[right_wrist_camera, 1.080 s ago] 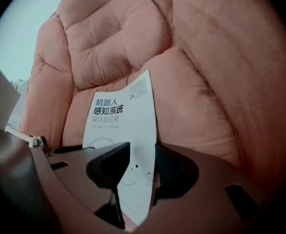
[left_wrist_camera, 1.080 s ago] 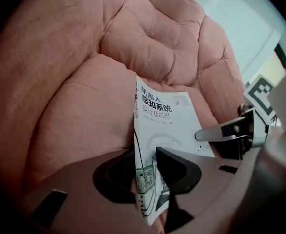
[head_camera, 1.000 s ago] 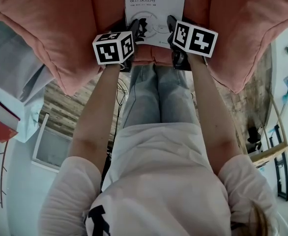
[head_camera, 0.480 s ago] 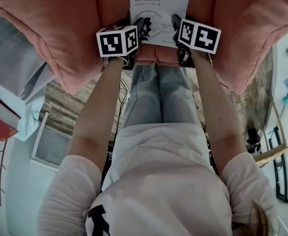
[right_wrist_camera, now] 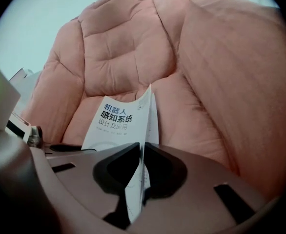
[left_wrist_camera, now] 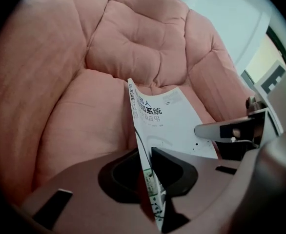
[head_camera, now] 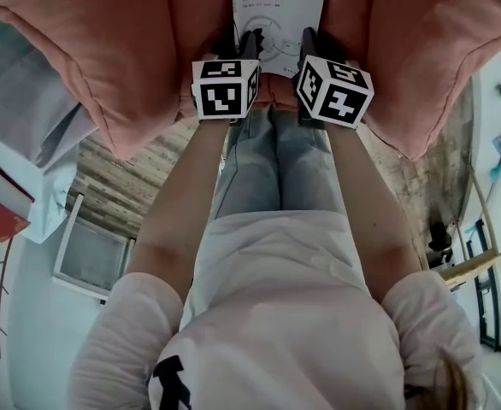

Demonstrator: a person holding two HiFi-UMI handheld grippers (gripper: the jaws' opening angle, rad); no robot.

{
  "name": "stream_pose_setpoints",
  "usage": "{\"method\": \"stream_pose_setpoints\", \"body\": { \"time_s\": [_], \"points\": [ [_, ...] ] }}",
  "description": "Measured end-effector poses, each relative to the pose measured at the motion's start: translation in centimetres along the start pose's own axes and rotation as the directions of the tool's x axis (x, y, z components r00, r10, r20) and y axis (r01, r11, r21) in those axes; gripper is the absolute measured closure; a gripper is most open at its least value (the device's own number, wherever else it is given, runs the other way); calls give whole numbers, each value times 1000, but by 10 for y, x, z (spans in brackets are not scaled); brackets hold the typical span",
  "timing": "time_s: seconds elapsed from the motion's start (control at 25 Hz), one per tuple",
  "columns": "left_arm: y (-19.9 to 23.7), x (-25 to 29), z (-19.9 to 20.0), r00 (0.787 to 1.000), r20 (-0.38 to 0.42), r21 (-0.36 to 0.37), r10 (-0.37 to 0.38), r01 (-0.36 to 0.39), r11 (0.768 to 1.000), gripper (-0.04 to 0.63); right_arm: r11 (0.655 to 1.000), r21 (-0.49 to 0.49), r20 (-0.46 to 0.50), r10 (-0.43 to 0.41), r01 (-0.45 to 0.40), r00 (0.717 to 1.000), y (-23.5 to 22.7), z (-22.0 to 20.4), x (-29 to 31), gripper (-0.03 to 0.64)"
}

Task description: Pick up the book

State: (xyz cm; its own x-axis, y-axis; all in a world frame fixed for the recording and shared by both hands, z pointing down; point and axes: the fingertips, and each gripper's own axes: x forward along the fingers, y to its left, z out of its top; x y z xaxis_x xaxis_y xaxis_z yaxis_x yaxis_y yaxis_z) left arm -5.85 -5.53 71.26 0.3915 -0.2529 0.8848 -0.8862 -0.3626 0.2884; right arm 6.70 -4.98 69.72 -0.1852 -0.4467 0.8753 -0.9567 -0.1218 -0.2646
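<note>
A white book with dark blue title print lies on the seat of a pink armchair. My left gripper has just been closing and is shut on the book's left edge near the front corner. In the left gripper view the thin edge of the book runs between the closed jaws of that gripper. My right gripper has also just been closing and is shut on the right edge. In the right gripper view the book is pinched upright in that gripper.
Thick pink arm cushions rise on both sides of the seat. The person's legs stand against the chair front on a wooden floor. A white and red object lies at the left, and a dark rack stands at the right.
Both grippers have moved inward toward each other onto the book's front corners. Their jaws have closed on the book's side edges, which now bend up between them.
</note>
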Motion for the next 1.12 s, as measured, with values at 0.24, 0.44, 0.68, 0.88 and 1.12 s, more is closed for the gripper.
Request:
{"method": "stream_pose_setpoints", "body": {
  "time_s": [0.24,0.44,0.68,0.88,1.12],
  "points": [
    [4,7,-2,999,-49,-44,-8,6,999,523,994,87,-66,73,-67,995,-5,-4,15,563],
    [7,8,-3,998,-57,-64,-4,0,998,523,984,133,-133,133,-115,982,-6,-7,32,442],
    [10,12,-5,996,-82,-100,-23,15,995,516,987,139,-172,108,-85,979,-14,-11,43,449],
    [9,13,-6,995,-95,-115,-28,17,993,512,988,144,-223,81,-50,972,-18,-12,47,441],
    [4,7,-3,996,-84,-64,0,-6,998,523,994,1,-95,-109,110,990,-9,-4,25,514]
  ]
}}
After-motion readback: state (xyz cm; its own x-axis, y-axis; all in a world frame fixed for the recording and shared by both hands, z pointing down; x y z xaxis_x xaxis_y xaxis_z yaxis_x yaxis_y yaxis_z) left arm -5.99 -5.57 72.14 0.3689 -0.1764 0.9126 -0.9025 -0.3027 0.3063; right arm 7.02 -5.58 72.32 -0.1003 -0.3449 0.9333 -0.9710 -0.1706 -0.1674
